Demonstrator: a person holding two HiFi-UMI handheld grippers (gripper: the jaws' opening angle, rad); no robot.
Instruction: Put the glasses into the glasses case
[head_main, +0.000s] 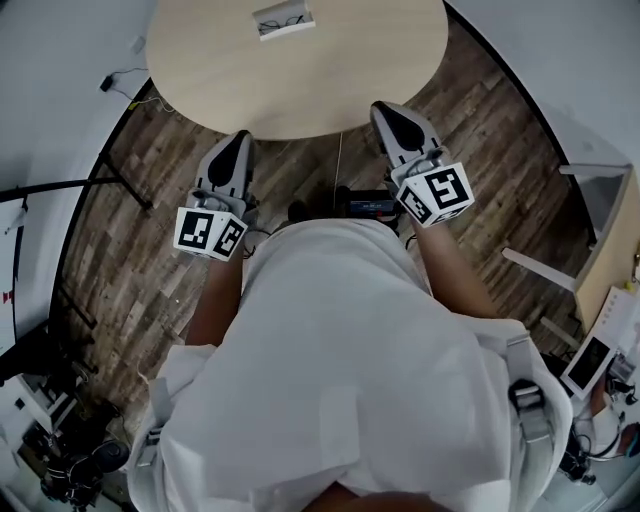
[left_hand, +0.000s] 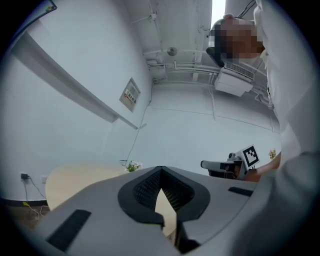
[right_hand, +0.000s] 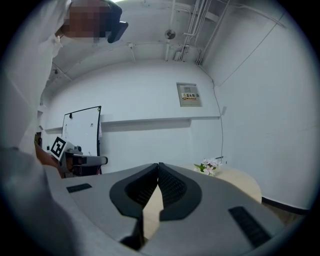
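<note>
Touching tip to tip with nothing between, the fingers (left_hand: 145, 189) of the left gripper (head_main: 238, 140); same on the right gripper (head_main: 388, 108), pads (right_hand: 172, 187) met and empty. Held near the body, both aimed toward the round counter (head_main: 330, 90). Well ahead, near its far edge, what looks like the glasses case (head_main: 283, 20), long axis crosswise. Glasses too small to tell apart. Slightly left of centre, so probably nearer the left gripper, a forward reach away.
</note>
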